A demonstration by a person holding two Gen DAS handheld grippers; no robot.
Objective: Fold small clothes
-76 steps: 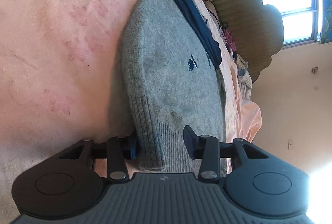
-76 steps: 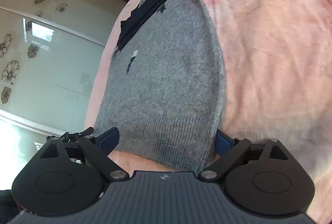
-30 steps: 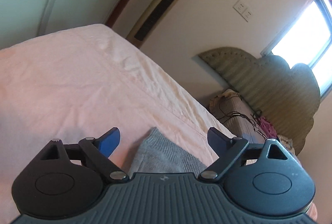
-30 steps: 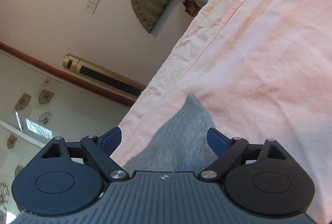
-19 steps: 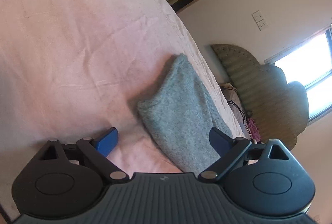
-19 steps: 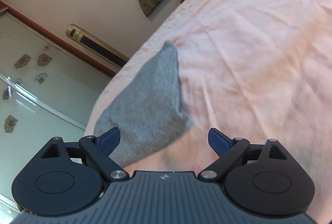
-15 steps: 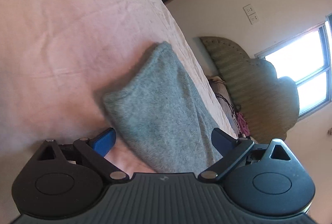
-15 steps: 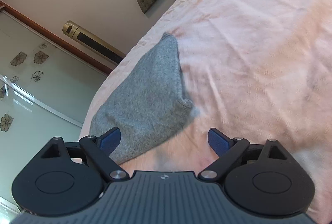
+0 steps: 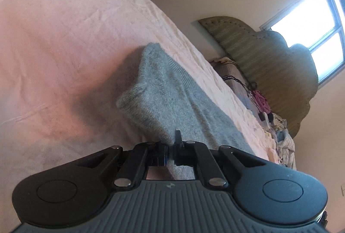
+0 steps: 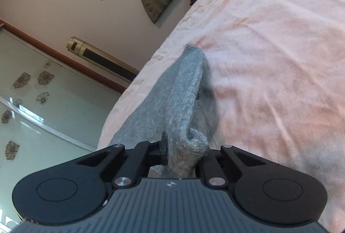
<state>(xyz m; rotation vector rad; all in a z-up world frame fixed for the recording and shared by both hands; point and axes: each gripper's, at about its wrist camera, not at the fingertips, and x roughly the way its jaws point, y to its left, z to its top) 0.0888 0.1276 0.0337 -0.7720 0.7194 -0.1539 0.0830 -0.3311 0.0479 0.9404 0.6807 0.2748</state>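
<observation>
A grey knitted sweater (image 9: 172, 101) lies folded on the pink bedsheet (image 9: 64, 43). My left gripper (image 9: 172, 150) is shut on the sweater's near edge. In the right wrist view the same sweater (image 10: 172, 103) runs away from the camera, its near corner bunched and lifted. My right gripper (image 10: 183, 153) is shut on that bunched corner, which hides the right fingertip. The far end of the sweater rests on the pink bedsheet (image 10: 280, 60).
An olive padded headboard (image 9: 269, 60) and a pile of clothes (image 9: 278, 125) stand beyond the bed near a bright window (image 9: 312, 23). A gold floor air conditioner (image 10: 101, 58) and a glass wardrobe door with flowers (image 10: 32, 103) are at the left.
Both grippers were open over the folded sweater half a second ago. Both have now shut on its near edge, and the right corner is bunched up.
</observation>
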